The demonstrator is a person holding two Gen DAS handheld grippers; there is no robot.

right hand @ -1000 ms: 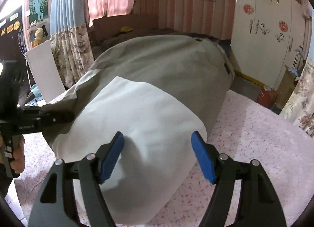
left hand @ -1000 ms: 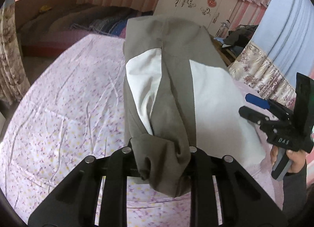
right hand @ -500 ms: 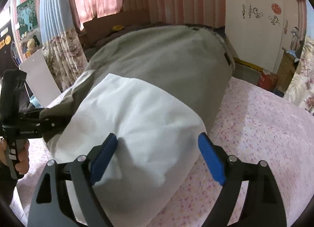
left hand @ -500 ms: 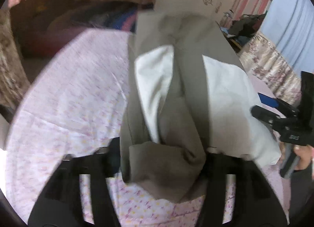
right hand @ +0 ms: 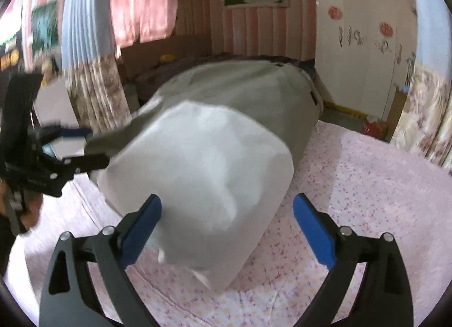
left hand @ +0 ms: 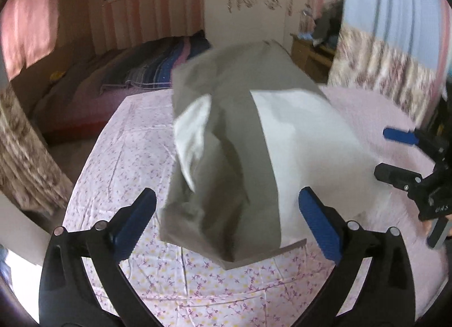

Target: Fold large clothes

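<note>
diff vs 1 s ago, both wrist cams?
The left tool let go of the grey sleeve end it was clamping; its jaws are opening, clear of the cloth. The right tool is opening wider too, holding nothing. The grey-and-white garment still lies on the pink floral bedsheet.

We found no text we could read; the small white lettering on the right tongs (left hand: 395, 157) was too blurred.
</note>
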